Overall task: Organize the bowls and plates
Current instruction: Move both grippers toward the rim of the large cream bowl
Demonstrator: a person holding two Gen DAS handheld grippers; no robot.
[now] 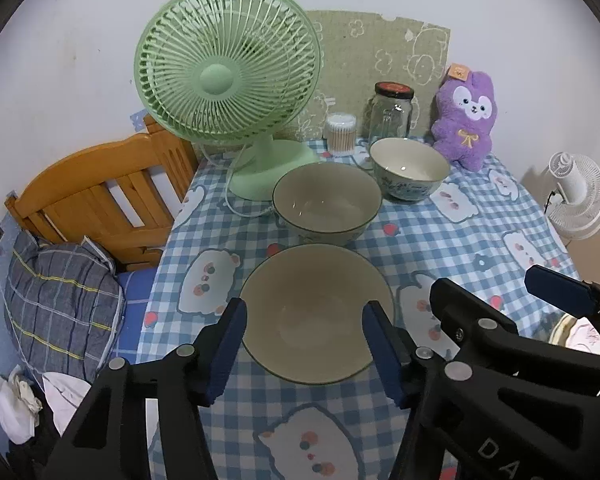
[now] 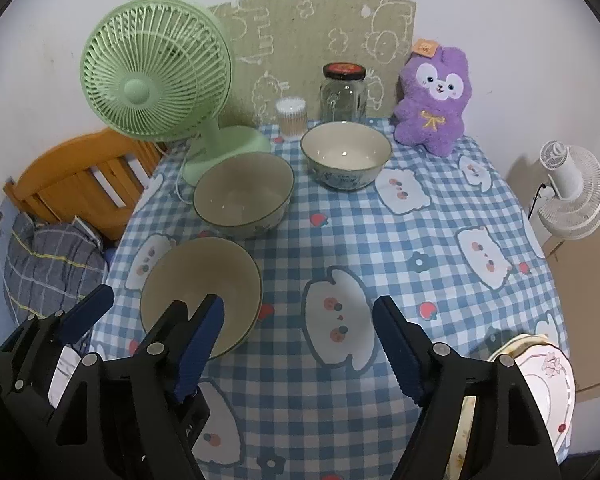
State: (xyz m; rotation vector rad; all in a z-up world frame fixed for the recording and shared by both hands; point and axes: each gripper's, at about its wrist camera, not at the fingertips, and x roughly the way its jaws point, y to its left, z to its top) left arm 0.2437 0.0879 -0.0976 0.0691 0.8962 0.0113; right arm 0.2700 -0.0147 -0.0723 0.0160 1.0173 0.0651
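Only the right wrist view shows the plates clearly, at the desk's near right edge. Three bowls stand upright in a line running far-right. Left tongs and right tongs both gape wide, empty.

Glossy glazed ceramic bowls, matt cotton checked tablecloth, fuzzy plush rabbit, clear glass jar

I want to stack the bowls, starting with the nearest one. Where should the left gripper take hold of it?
Grip the near rim of the nearest bowl, one finger inside the wall and one outside, coming from above on the near side. It sits upright and empty, and looks too wide to span. The left gripper already hangs open over it.
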